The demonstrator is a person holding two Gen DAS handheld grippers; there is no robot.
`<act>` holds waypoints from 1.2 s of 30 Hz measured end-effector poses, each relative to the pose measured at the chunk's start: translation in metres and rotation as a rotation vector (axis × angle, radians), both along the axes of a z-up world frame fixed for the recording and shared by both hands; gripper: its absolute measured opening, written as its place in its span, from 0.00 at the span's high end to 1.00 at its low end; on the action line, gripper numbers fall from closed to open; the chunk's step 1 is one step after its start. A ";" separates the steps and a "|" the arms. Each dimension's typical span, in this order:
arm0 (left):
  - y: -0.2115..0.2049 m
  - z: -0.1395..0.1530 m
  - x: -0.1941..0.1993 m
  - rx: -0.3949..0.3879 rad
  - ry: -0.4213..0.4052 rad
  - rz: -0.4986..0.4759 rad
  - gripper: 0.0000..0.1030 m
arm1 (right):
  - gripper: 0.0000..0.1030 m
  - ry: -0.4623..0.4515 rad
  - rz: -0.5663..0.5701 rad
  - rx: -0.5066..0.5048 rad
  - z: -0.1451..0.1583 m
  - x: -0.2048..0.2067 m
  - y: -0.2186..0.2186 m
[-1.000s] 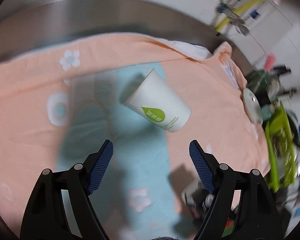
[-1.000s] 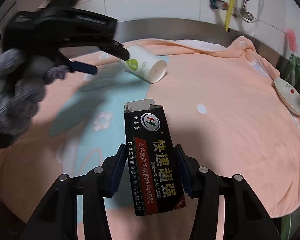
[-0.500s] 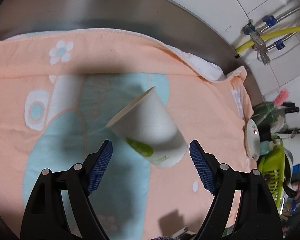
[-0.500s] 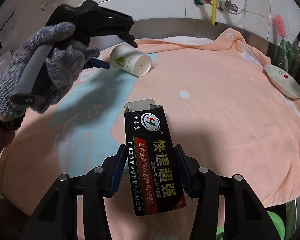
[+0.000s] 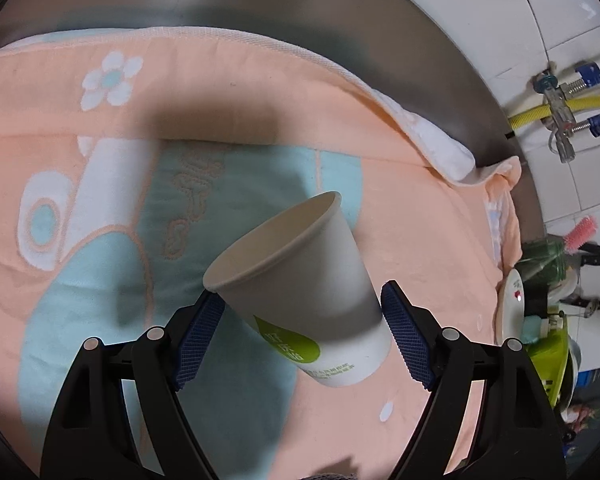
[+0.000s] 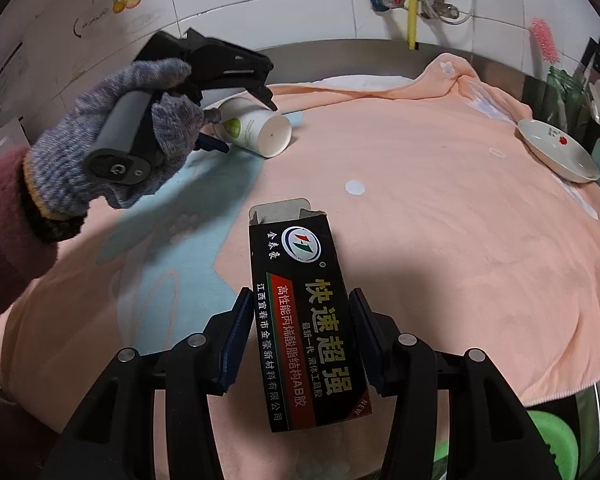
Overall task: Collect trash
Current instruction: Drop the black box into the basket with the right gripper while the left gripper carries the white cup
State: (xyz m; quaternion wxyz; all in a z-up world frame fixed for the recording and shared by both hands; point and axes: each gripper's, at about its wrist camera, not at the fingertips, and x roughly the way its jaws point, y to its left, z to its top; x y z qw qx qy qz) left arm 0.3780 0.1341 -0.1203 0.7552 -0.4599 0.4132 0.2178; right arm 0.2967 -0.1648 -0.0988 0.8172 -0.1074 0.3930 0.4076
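Left gripper [image 5: 302, 338]: jaws spread wide, straddling the paper cup [image 5: 300, 296]. The cup lies on its side on the peach towel [image 5: 420, 208], mouth pointing away and left, base nearest the right-hand pad. Left pad [image 5: 198, 340] sits just under the rim; right pad [image 5: 406, 340] is just beside the lower wall; neither visibly presses in yet. Judgement: the step in hand is closing on the cup. The wall is thin and tapered, so close gently across mid-body, not at the rim, or it will crush or squirt out. The cup lies skewed to the jaws; square the wrist first. Right gripper [image 6: 298, 344]: clamped on the black glue box [image 6: 306, 320], held above the towel; keep it there. White dish [image 6: 556, 152] sits well apart at the towel's edge.
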 end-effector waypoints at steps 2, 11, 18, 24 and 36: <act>-0.003 0.003 0.000 0.026 -0.007 -0.027 0.27 | 0.54 0.002 -0.013 0.010 0.002 -0.003 -0.004; -0.024 0.029 -0.010 0.191 -0.053 -0.210 0.40 | 0.54 0.008 -0.089 0.055 0.015 -0.020 -0.025; -0.055 0.051 -0.043 0.251 -0.111 -0.407 0.40 | 0.54 -0.017 -0.189 0.081 0.033 -0.047 -0.052; -0.098 0.060 -0.078 0.248 -0.158 -0.574 0.40 | 0.54 -0.021 -0.344 0.078 0.041 -0.072 -0.104; -0.200 0.073 -0.127 0.202 -0.270 -0.846 0.40 | 0.54 0.071 -0.723 0.020 0.012 -0.108 -0.237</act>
